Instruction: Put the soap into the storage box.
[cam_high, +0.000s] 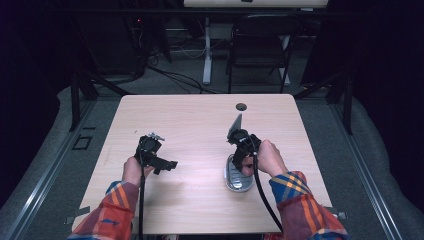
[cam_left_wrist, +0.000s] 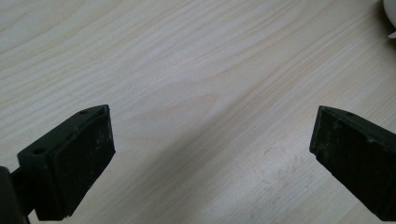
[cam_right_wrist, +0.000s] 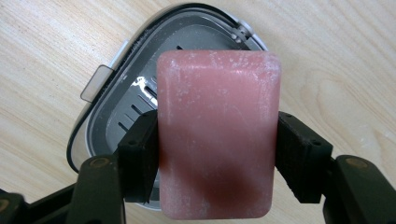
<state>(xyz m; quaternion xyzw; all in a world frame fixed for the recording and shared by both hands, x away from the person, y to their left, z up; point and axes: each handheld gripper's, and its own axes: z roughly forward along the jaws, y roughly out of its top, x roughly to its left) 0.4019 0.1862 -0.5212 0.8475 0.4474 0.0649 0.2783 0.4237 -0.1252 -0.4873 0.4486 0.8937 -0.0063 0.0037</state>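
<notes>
Overhead, 1 light wooden table (cam_high: 200, 125) carries 1 grey soap dish (cam_high: 237, 176), and a person in plaid sleeves holds 2 grippers above it. 1 pink soap bar (cam_right_wrist: 215, 140) is present, and the right gripper (cam_right_wrist: 215, 156) is clamped on it, 1 black pad pressed to each of its long sides. In the right gripper view the bar stands between the jaws with its broad face toward the camera and reaches well past the jaw tips. Behind and below the bar lies the dish, an oval tray with a slotted grey insert (cam_right_wrist: 140, 105) and 1 small clear tab (cam_right_wrist: 95, 84) at its rim; the bar covers much of the dish opening, and whether the bar touches the insert cannot be told. In the high view the right gripper (cam_high: 243, 146) sits at the far end of the dish, right of centre. The left gripper (cam_high: 150, 150) hangs over bare wood well to the left of the dish, its 2 jaws spread wide with nothing between them
</notes>
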